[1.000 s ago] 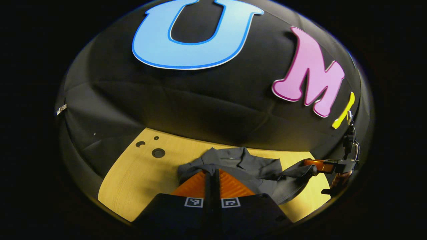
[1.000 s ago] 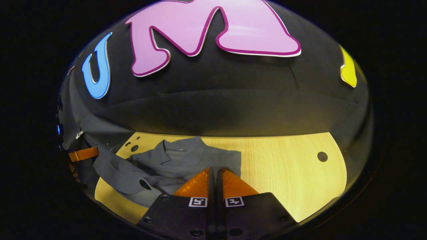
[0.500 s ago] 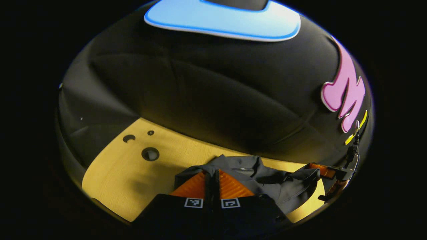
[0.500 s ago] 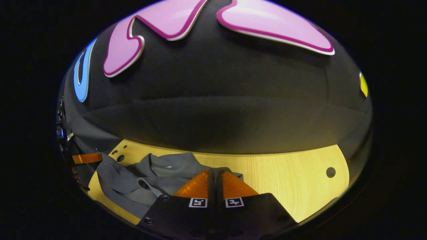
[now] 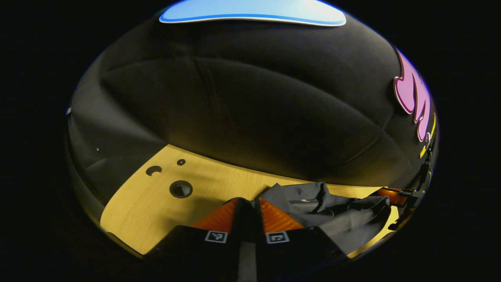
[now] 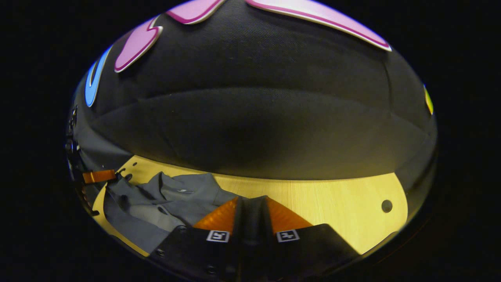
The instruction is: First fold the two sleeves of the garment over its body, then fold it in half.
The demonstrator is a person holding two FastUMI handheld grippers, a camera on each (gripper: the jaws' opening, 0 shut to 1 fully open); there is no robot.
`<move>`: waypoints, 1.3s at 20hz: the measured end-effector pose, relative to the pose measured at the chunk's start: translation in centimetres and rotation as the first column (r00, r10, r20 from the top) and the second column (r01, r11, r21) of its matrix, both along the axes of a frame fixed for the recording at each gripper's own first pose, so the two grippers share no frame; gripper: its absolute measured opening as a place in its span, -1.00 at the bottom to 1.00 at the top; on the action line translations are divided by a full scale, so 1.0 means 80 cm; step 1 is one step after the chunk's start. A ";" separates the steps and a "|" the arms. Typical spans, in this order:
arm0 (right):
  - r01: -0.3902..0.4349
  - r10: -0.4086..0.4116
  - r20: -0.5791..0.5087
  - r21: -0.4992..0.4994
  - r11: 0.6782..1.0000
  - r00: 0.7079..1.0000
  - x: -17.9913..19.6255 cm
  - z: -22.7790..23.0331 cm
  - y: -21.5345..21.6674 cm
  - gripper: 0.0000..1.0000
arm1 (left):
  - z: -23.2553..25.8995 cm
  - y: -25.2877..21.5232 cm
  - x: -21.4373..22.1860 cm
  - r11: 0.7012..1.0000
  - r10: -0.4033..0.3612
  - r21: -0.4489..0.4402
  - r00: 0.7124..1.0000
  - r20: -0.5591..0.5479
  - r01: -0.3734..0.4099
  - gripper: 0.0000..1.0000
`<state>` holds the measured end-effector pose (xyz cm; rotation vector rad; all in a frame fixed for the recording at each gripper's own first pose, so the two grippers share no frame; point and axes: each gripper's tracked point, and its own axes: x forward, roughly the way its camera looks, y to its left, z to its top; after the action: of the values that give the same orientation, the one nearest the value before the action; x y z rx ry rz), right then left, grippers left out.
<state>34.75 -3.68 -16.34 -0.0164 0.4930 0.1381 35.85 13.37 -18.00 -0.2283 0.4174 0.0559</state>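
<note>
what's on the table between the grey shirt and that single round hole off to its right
Nothing: in the right gripper view the table is bare wood from the grey shirt to the round hole.

Left gripper [image 5: 247, 203]: black housing with two square black-and-white markers just behind the jaws. Right gripper [image 6: 252, 203]: same markers, plus round screws.
</note>
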 end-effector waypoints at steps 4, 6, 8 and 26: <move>-0.013 0.014 0.047 -0.012 1.000 0.999 -0.020 0.036 0.001 0.75 | 0.040 -0.001 -0.026 0.998 0.010 0.069 1.000 0.019 -0.012 0.66; 0.004 -0.003 0.068 -0.013 1.000 0.998 -0.035 0.061 -0.007 0.94 | 0.068 0.001 -0.043 0.989 0.005 0.144 0.999 0.048 -0.012 0.92; 0.025 -0.021 0.113 -0.038 0.999 0.993 -0.050 0.087 -0.014 0.99 | 0.101 -0.009 -0.068 0.984 -0.015 0.177 0.996 0.090 -0.002 0.92; 0.139 -0.135 0.339 0.012 0.990 0.931 -0.359 0.286 -0.022 0.96 | 0.277 -0.064 -0.392 0.997 -0.053 0.079 0.921 0.385 0.024 0.92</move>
<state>6.06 -5.43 6.58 -0.0175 0.1480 -0.0067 4.51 8.28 4.13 -0.1534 0.0236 -0.0132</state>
